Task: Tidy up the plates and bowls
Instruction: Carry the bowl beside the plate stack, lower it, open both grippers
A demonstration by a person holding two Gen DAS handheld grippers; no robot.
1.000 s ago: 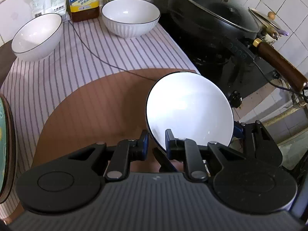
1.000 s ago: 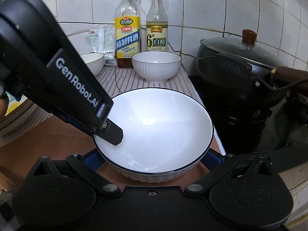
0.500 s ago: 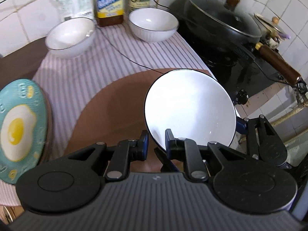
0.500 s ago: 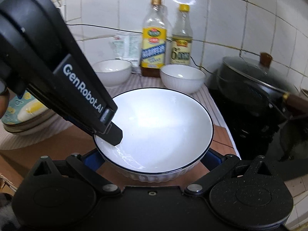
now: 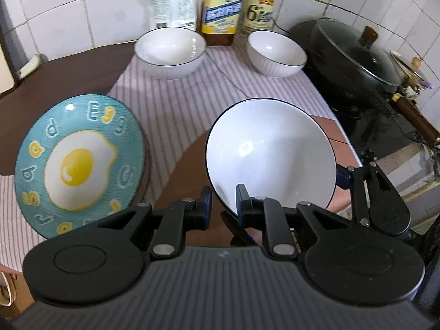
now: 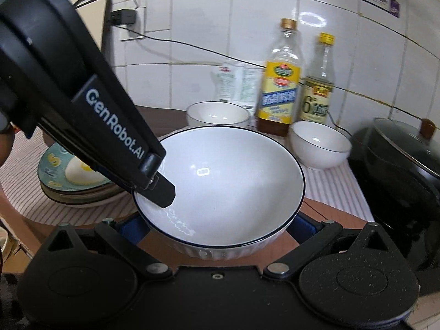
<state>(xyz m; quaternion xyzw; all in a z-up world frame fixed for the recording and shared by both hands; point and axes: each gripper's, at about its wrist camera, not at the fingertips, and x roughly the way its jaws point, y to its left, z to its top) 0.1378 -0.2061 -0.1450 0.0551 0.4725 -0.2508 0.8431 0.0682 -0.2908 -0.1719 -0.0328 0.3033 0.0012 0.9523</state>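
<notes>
Both the left gripper (image 5: 223,202) and right gripper (image 6: 217,227) clamp 1 glossy white, dark-rimmed bowl (image 6: 233,176).

I am seeing the plates under the egg plate (image 6: 74,172) mostly hidden; bottle labels (image 5: 224,13) are blurring; the wok handle (image 5: 416,119) is running off-frame.

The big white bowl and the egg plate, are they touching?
Apart. The left wrist view shows striped cloth and brown table between the big white bowl and the egg plate.
</notes>
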